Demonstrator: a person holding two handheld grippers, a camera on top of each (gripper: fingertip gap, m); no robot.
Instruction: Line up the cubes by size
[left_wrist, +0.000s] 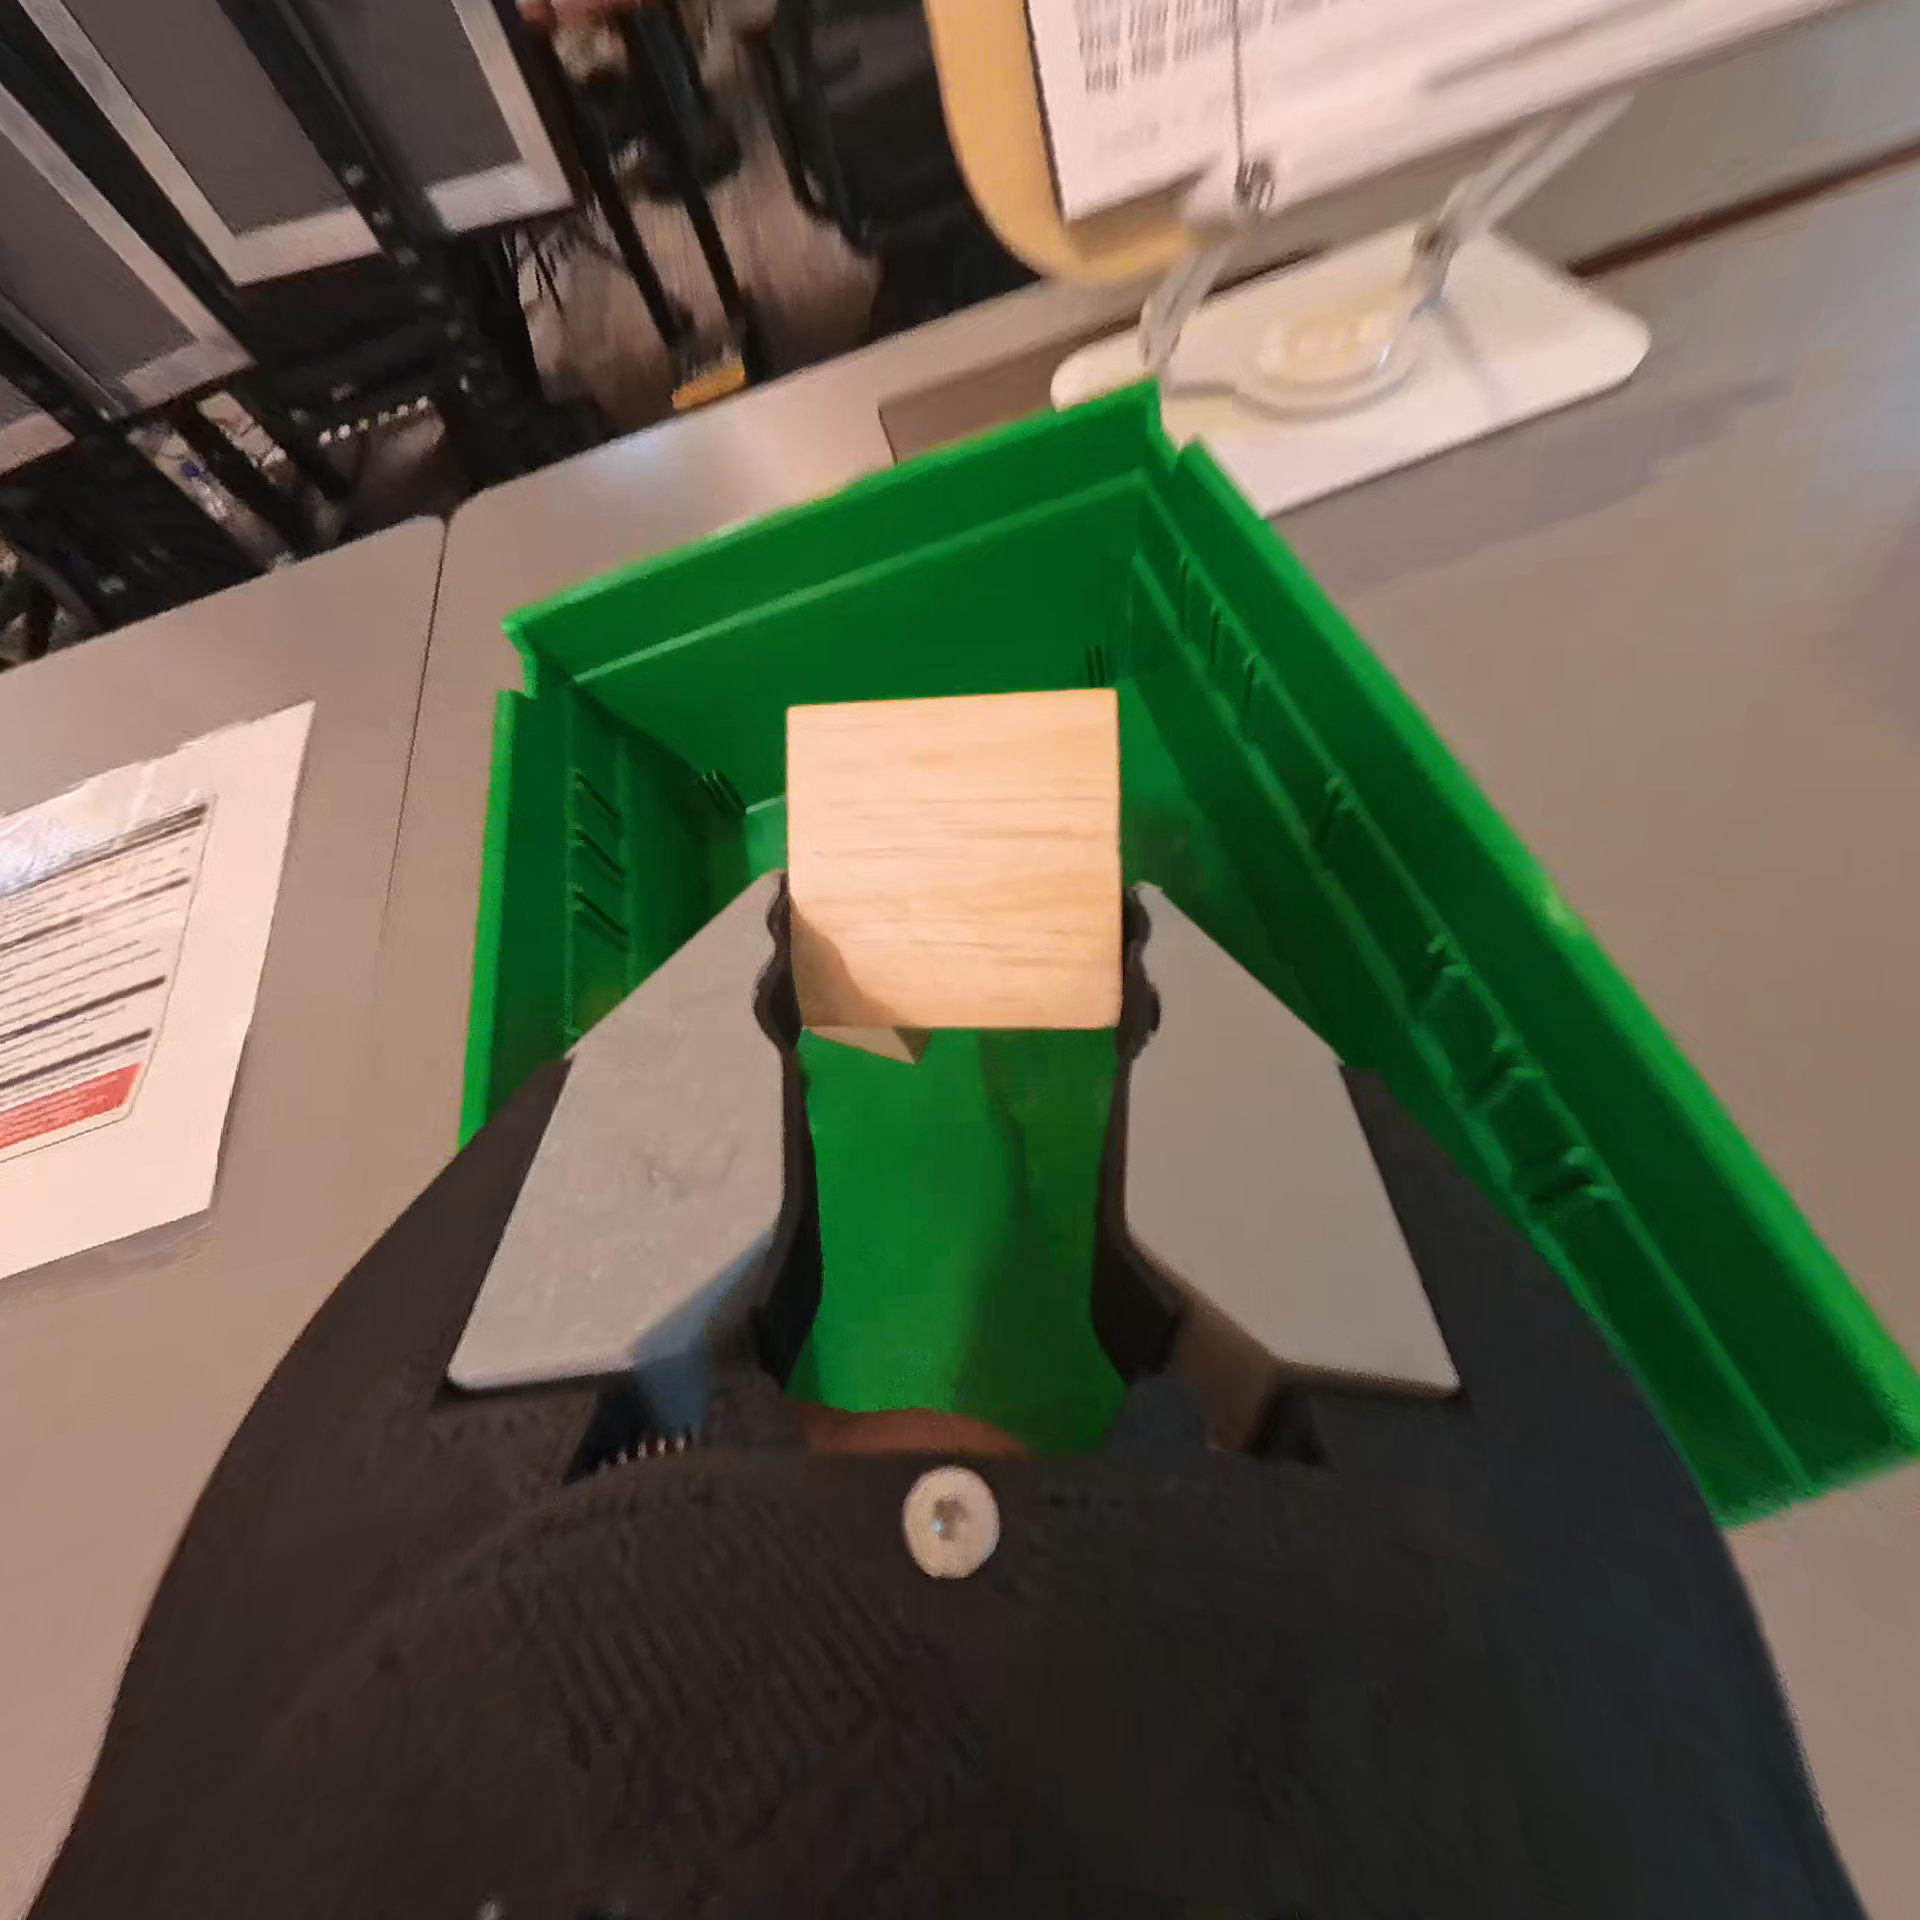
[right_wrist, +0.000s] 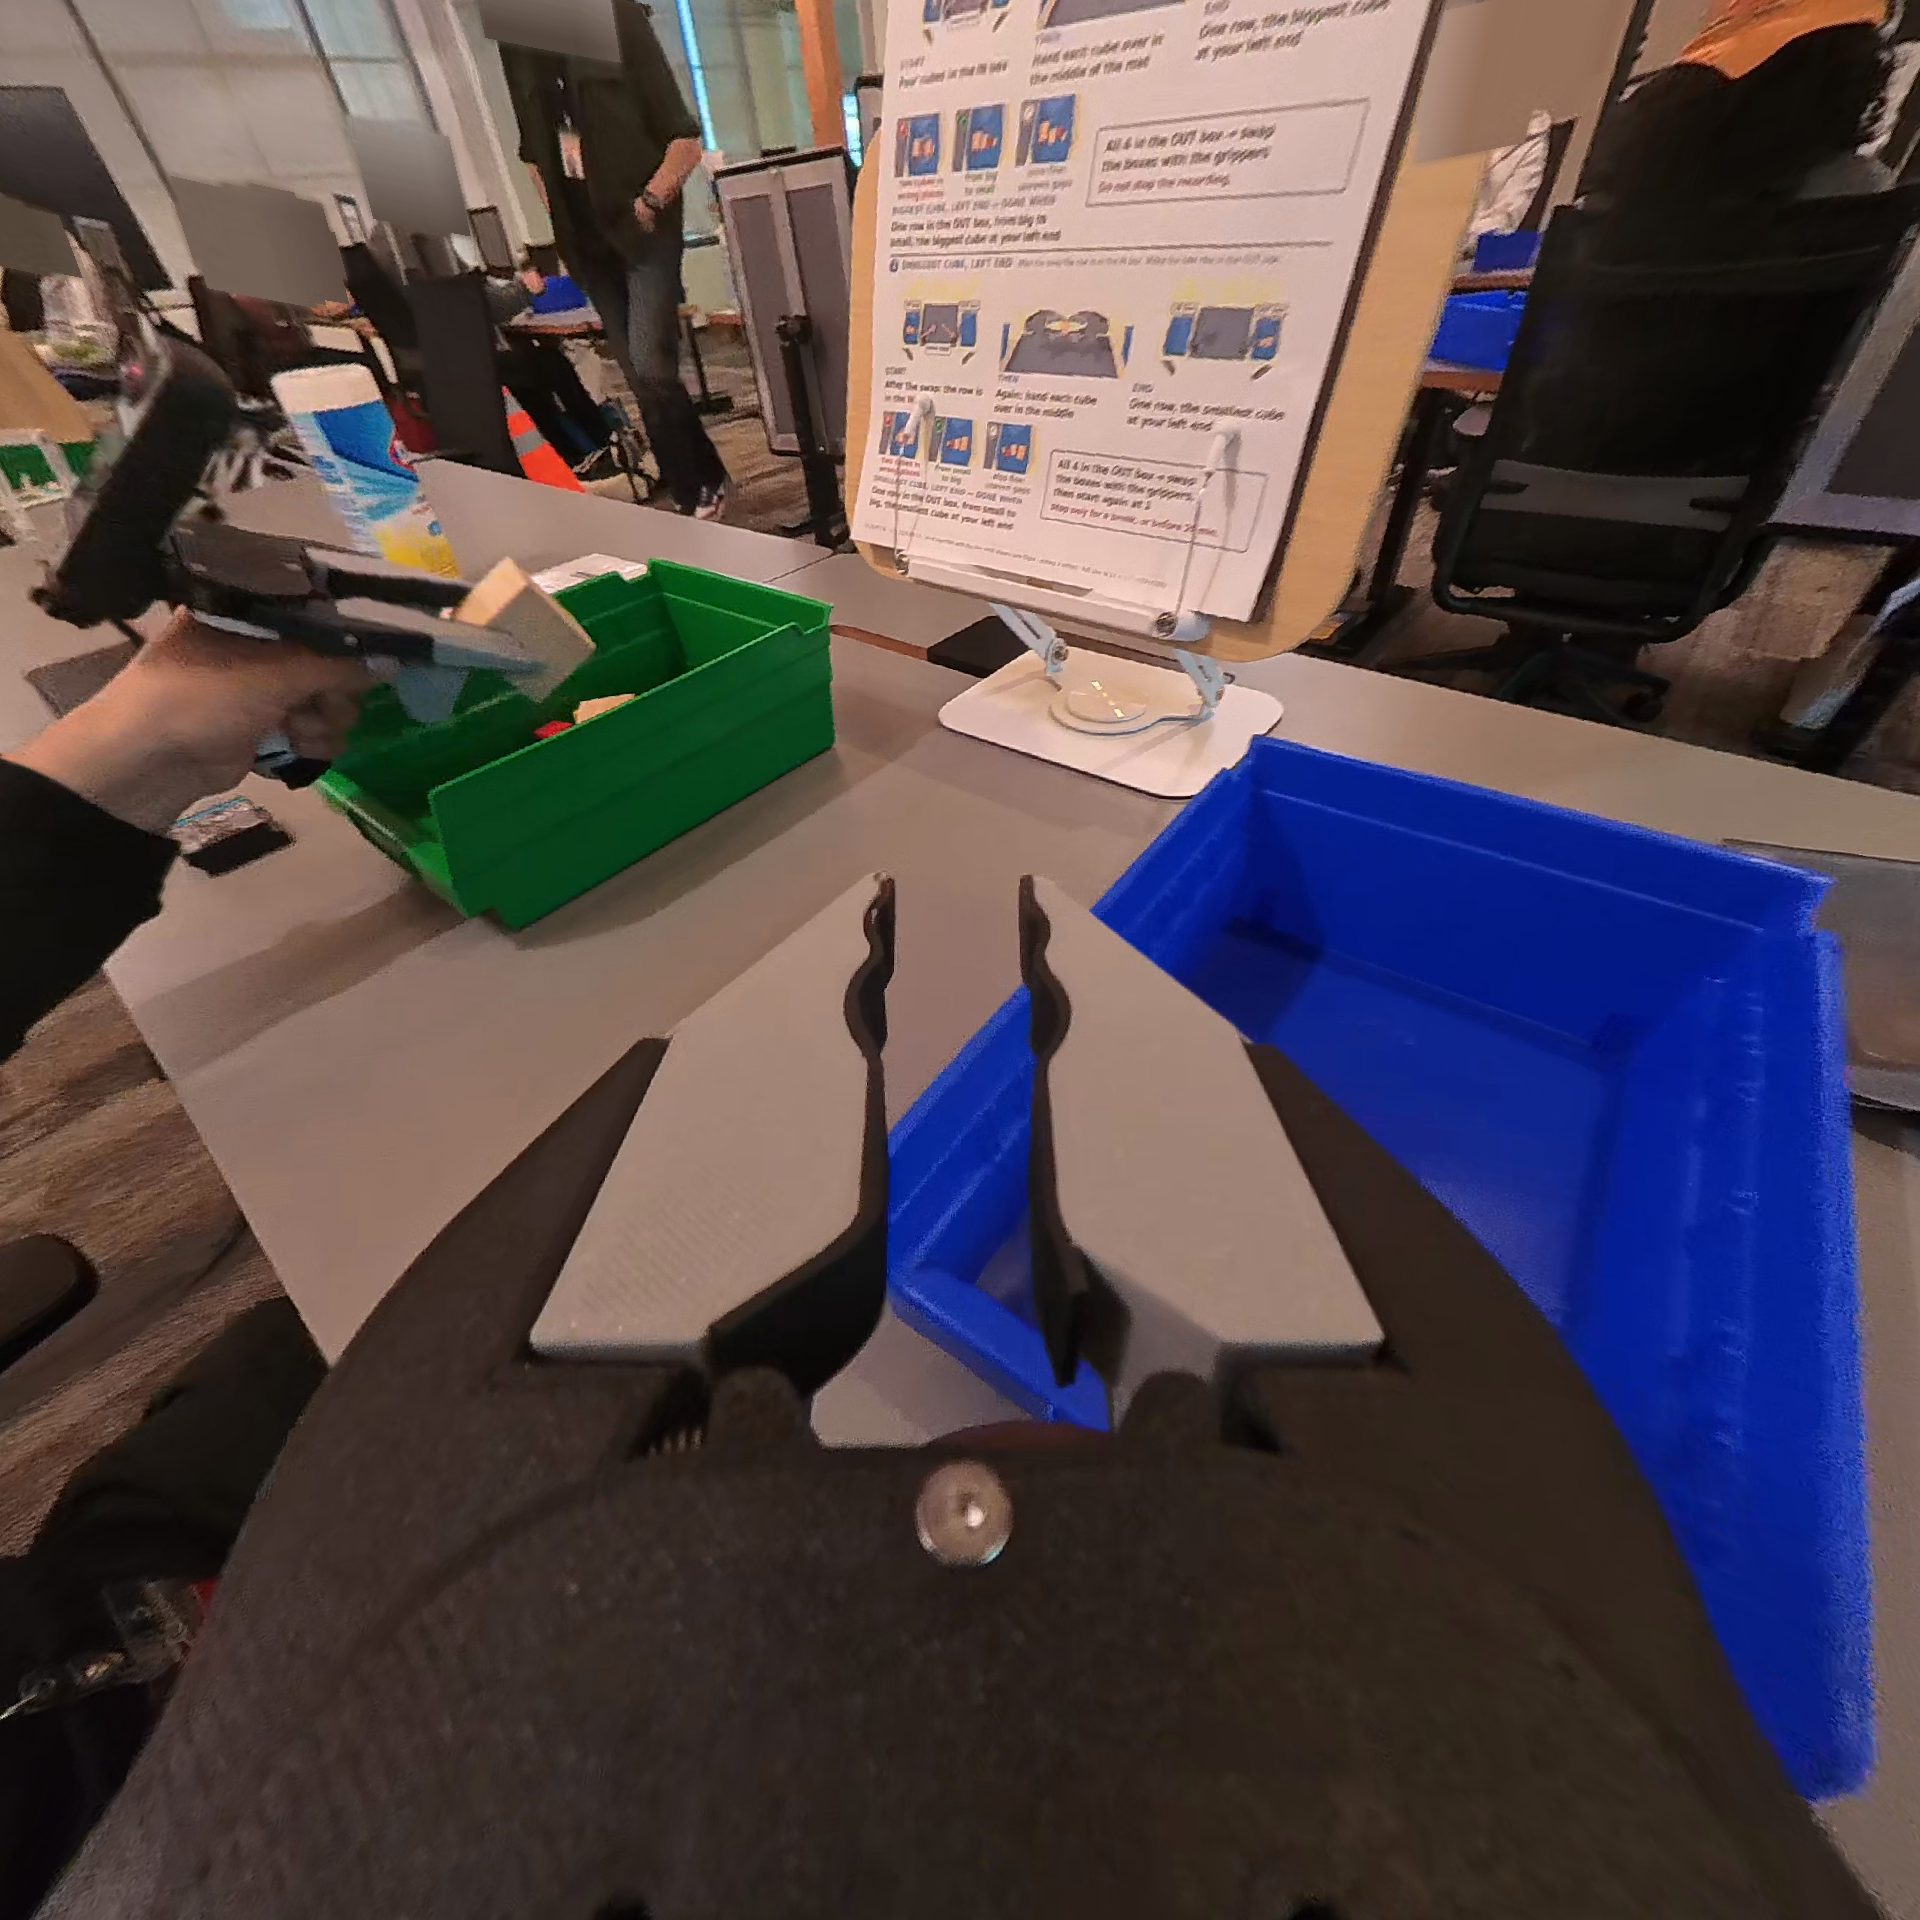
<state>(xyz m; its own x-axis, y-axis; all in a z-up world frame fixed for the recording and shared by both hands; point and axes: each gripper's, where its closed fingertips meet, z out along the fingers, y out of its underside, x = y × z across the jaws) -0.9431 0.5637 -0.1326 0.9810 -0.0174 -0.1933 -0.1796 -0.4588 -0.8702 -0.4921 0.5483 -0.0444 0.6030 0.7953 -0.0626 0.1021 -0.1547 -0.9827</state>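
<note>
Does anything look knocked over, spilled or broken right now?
Nothing stands out. The left gripper holds a wooden cube squarely above the green bin; the blue bin sits upright and looks empty.

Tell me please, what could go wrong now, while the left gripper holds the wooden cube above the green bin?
1. The left gripper pinches only the near part of the wooden cube; it might twist or drop back into the green bin.
2. The right gripper stands slightly open beside the blue bin; probably too narrow for a handover.
</note>
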